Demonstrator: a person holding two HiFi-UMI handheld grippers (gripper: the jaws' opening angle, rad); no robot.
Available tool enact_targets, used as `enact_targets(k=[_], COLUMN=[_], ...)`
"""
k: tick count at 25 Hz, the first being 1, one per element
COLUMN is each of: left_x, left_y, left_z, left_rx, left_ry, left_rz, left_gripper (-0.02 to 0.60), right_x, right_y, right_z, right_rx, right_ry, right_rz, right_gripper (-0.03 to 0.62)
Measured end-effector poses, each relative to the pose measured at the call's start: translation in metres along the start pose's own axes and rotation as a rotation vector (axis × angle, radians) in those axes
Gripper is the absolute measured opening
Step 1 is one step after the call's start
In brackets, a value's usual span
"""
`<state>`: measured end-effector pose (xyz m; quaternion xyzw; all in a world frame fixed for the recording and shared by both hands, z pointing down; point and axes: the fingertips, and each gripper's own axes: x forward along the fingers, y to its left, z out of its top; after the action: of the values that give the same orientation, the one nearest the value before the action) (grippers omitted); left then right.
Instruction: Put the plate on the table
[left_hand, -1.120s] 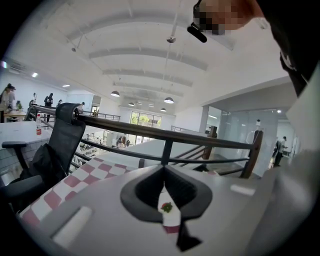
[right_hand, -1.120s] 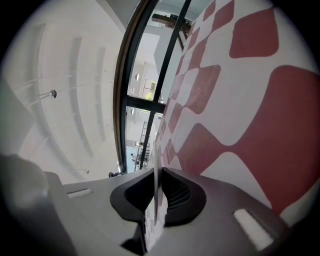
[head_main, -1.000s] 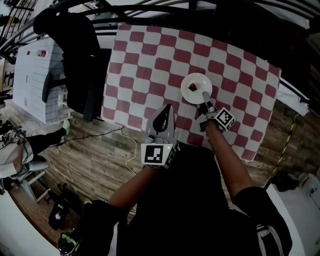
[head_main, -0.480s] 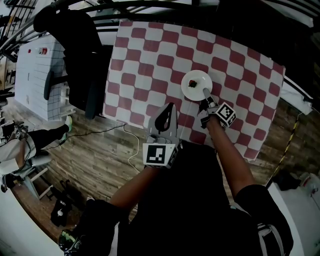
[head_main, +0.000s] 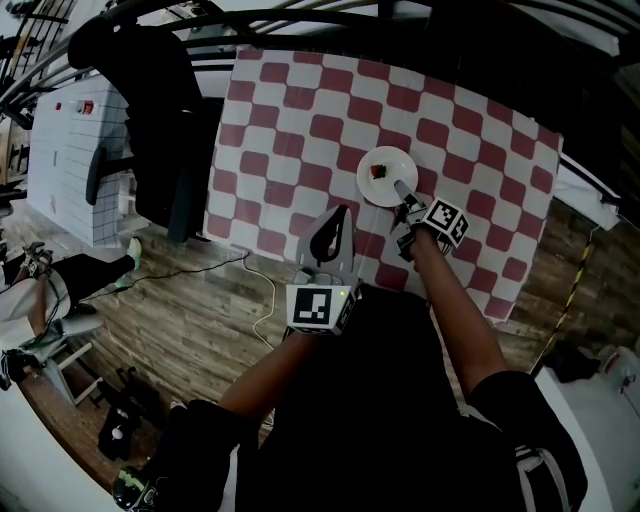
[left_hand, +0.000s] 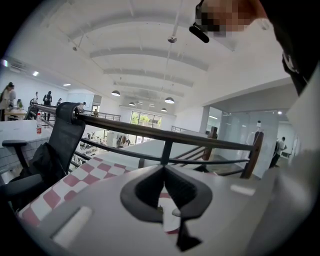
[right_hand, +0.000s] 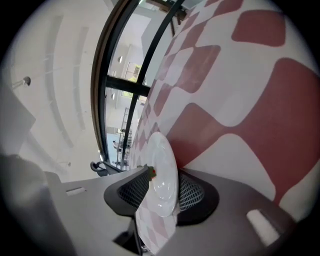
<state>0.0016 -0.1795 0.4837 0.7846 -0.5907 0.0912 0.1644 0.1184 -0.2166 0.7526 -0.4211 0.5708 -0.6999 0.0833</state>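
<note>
A small white plate (head_main: 388, 177) with a little red and green bit (head_main: 378, 172) on it lies flat on the red-and-white checked table (head_main: 300, 130), near its front edge. My right gripper (head_main: 402, 191) is at the plate's near rim. In the right gripper view the plate (right_hand: 164, 182) stands edge-on between the two pads (right_hand: 132, 192), and the jaws are opening, with a gap on each side of the rim. My left gripper (head_main: 334, 218) hovers over the table's front edge, left of the plate; its tips (left_hand: 164, 169) meet, with nothing held.
A black office chair (head_main: 150, 120) with a dark coat stands at the table's left side, beside a white cabinet (head_main: 70, 160). A white cable (head_main: 262, 295) runs over the wooden floor below the table edge. Dark railings (head_main: 300, 15) run behind the table.
The plate and right gripper stay at about the same spot on the checked cloth; the right hand has shifted slightly. The left gripper has not moved noticeably.
</note>
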Motion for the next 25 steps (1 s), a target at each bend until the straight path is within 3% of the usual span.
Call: enact_targets(k=[3,7,13,20,25], left_x=[-0.008,-0.021,-0.033,-0.050,-0.069], left_y=[0.007,0.017,0.027,0.043,0.061], left_z=[0.003,0.006,0.016,0.030,0.039], left_rx=[0.002,-0.012,-0.015,-0.044,-0.085], left_ry=[-0.002,-0.005,-0.038,-0.060,-0.068], left_rz=[0.013,0.034,0.006,-0.049,-0.107], left_gripper=[0.009,0.009,0.009,0.009,0.009], right_x=[-0.002,-0.012,-0.034,-0.055,-0.069], right_y=[-0.002,-0.009,-0.015,0.032,0.082], right_z=[-0.009,-0.015,-0.025,-0.060,-0.092], right_rx=[-0.104,-0.269,-0.278,-0.260,-0.359], right_ry=[0.053,0.091,0.046,0.008,-0.021], right_rz=[-0.087,-0.194,-0.254,-0.187,-0.154], right_gripper=[0.171,0.170,0.173,0.157,0.076])
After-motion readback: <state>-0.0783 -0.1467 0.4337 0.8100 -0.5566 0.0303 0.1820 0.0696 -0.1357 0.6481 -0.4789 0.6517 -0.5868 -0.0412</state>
